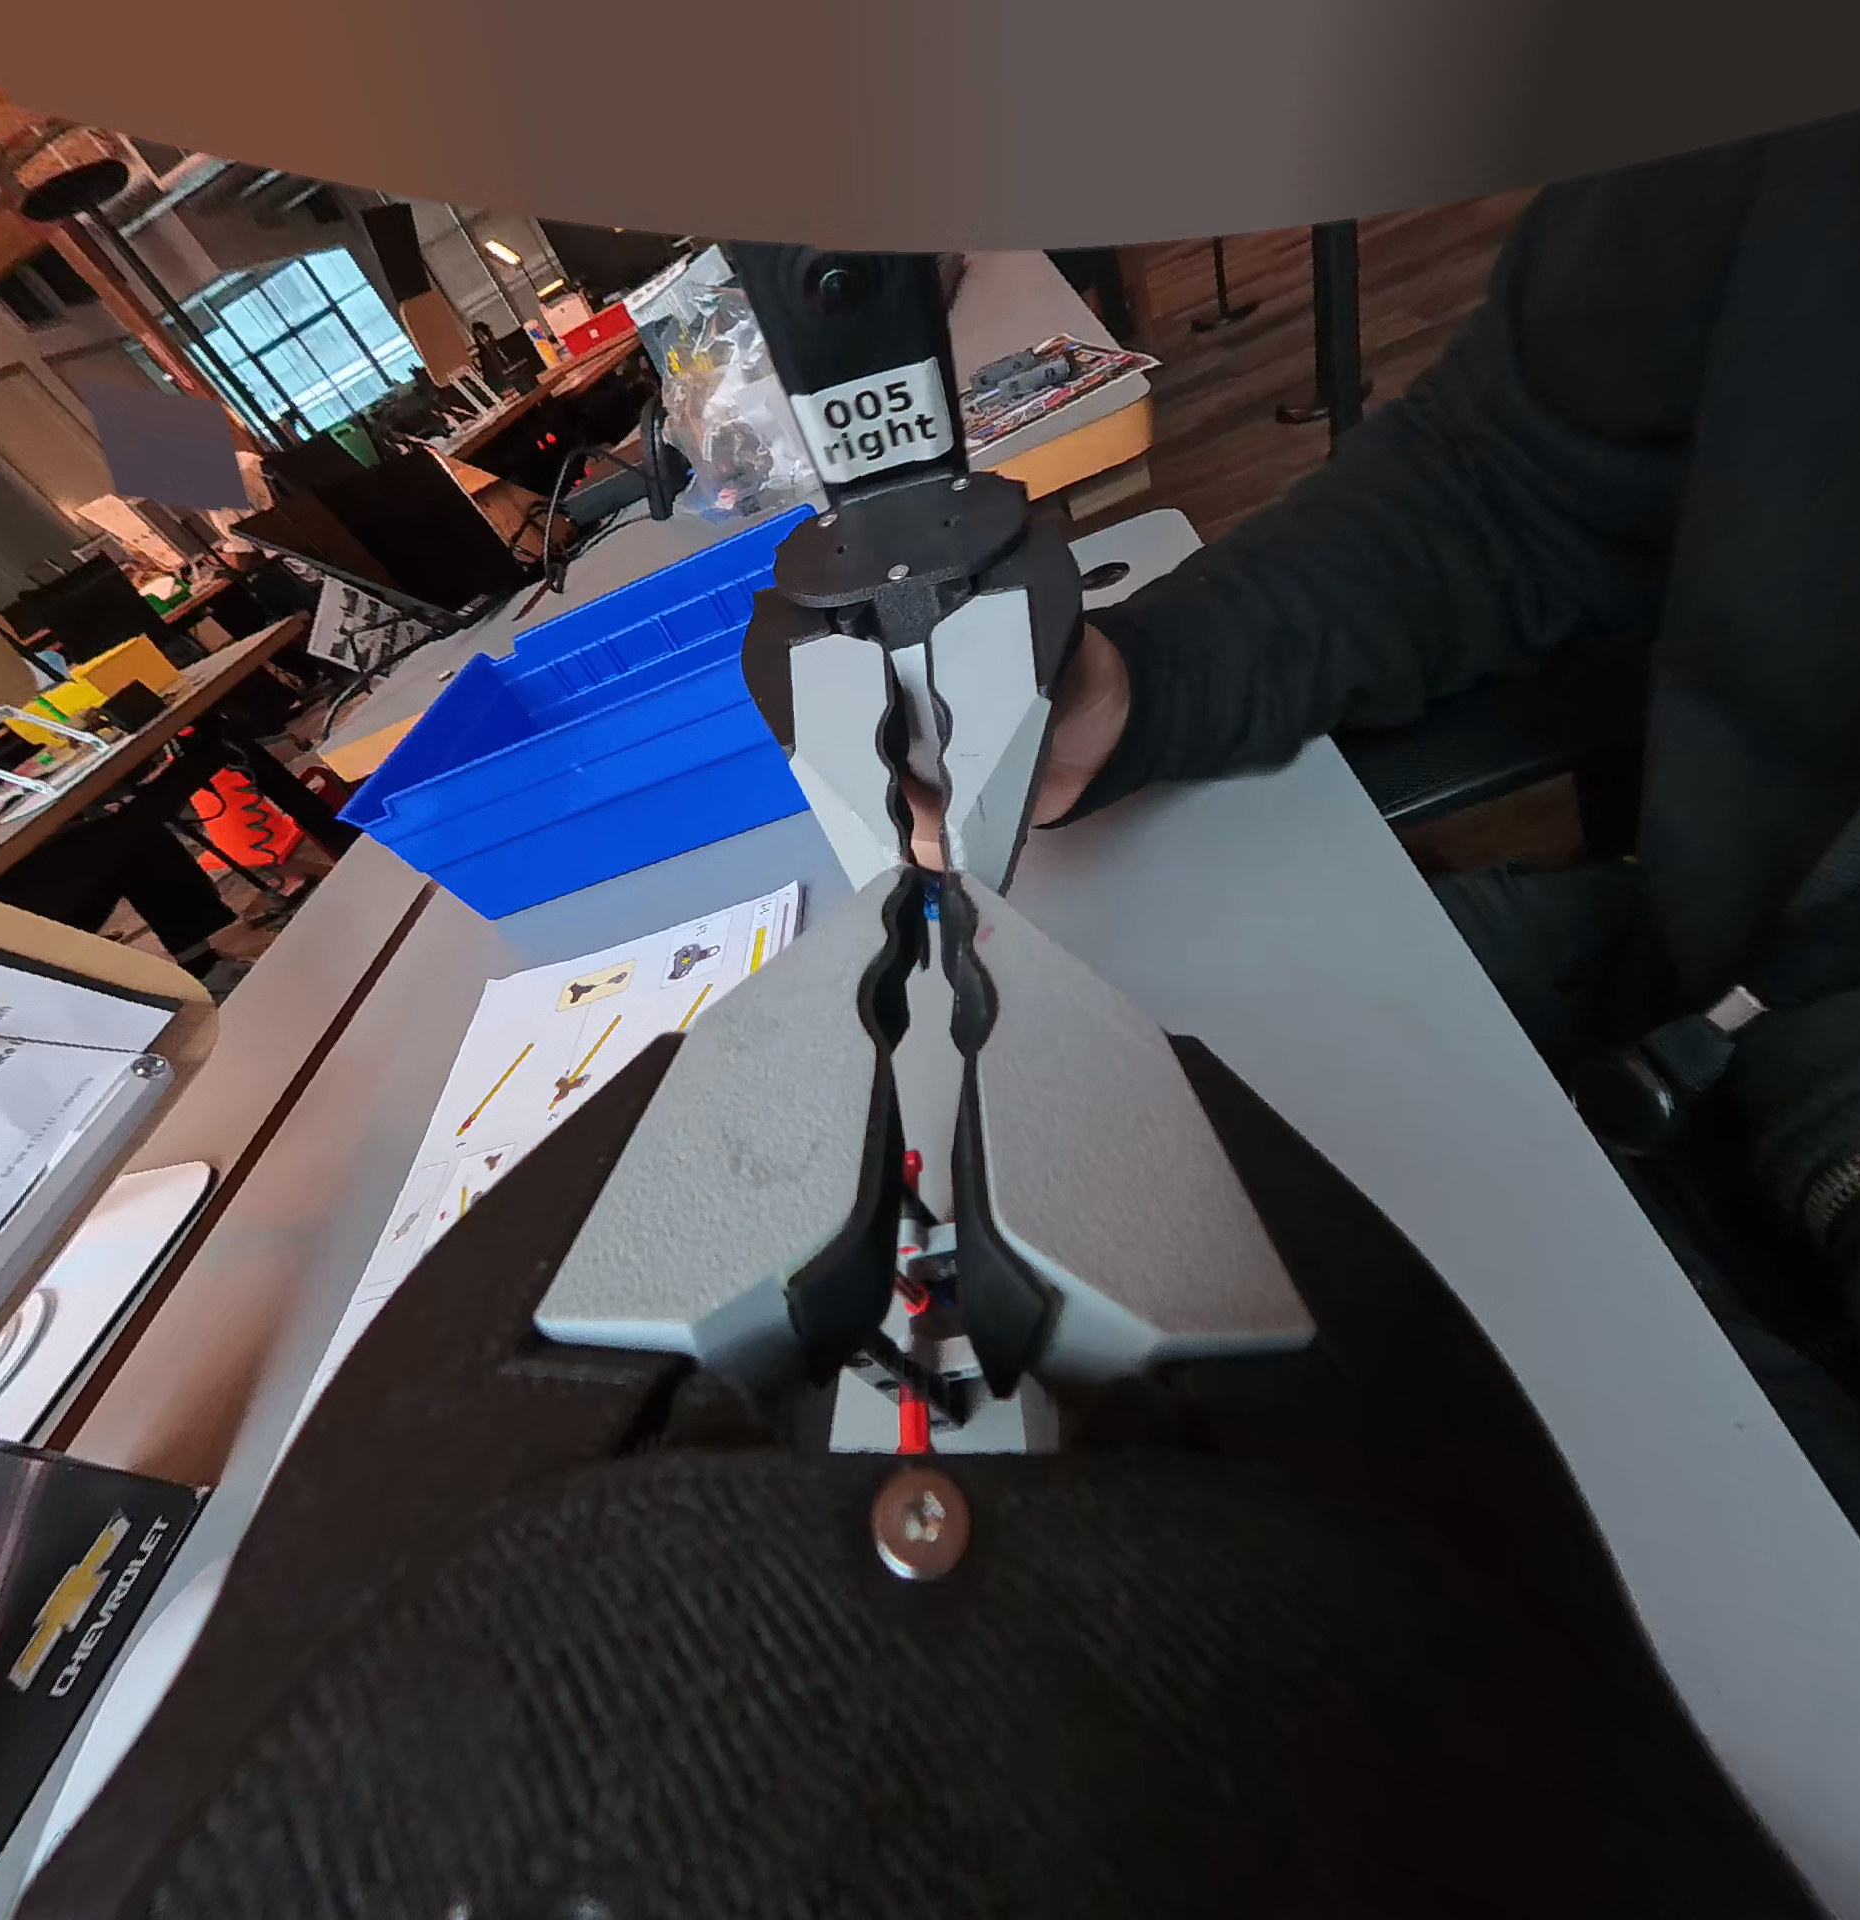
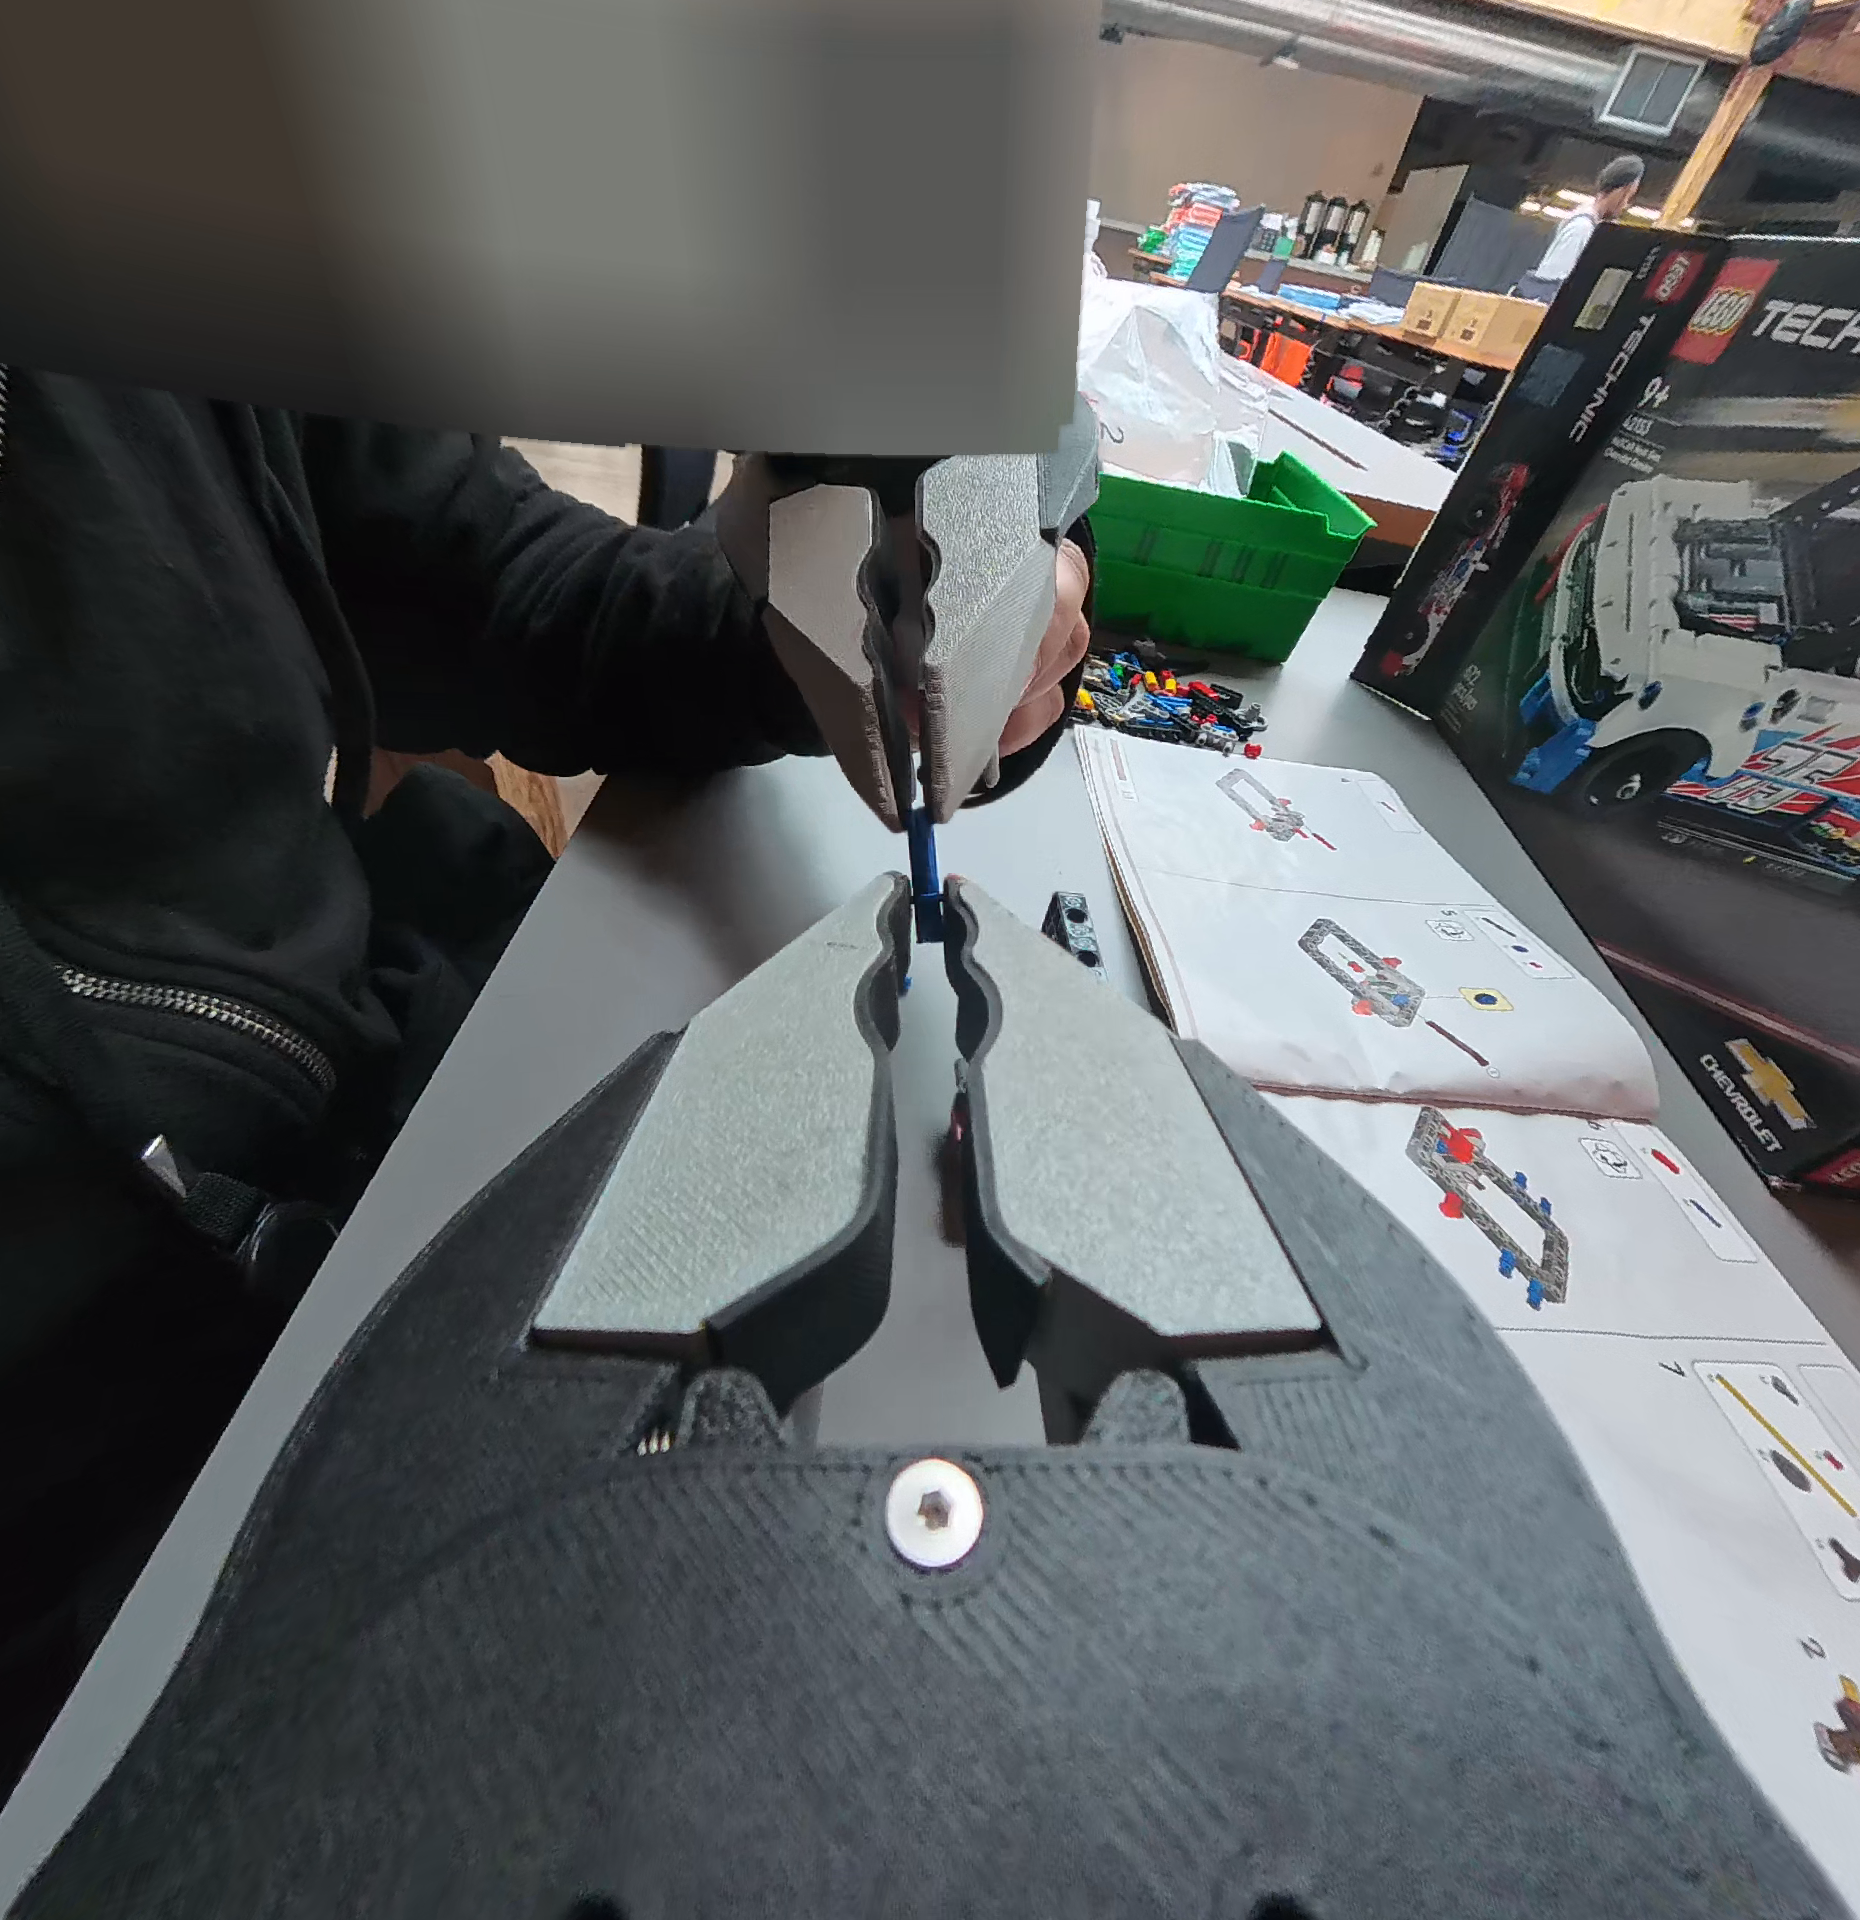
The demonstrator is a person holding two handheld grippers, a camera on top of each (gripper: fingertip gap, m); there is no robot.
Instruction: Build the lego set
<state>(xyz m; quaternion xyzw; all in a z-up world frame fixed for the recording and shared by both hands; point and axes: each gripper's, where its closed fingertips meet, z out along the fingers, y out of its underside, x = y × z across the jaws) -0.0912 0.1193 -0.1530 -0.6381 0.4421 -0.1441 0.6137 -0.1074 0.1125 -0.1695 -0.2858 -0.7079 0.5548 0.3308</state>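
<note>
A small blue lego piece [image 2: 924, 878] is held in the air between my two grippers, which meet tip to tip over the grey table [image 2: 635, 997]. My right gripper [image 2: 926, 920] is shut on its near end. My left gripper [image 2: 910, 816] is shut on its far end. In the left wrist view only a speck of the blue piece [image 1: 931, 907] shows, at my left gripper's tips [image 1: 931, 914], with the right gripper [image 1: 931, 854] just beyond. A grey, black and red lego assembly [image 1: 926, 1288] shows through the gap between the left fingers; I cannot tell whether it is held or lies below.
An open instruction booklet [image 2: 1373, 987] lies on the table beside the lego set box [image 2: 1684, 623]. A black beam [image 2: 1077, 925] lies near the booklet. Loose pieces [image 2: 1165, 696] are heaped in front of a green bin [image 2: 1217, 561]. A blue bin [image 1: 593, 748] stands behind. A person in a black jacket sits close. The tips of both grippers are at nearly the same place.
</note>
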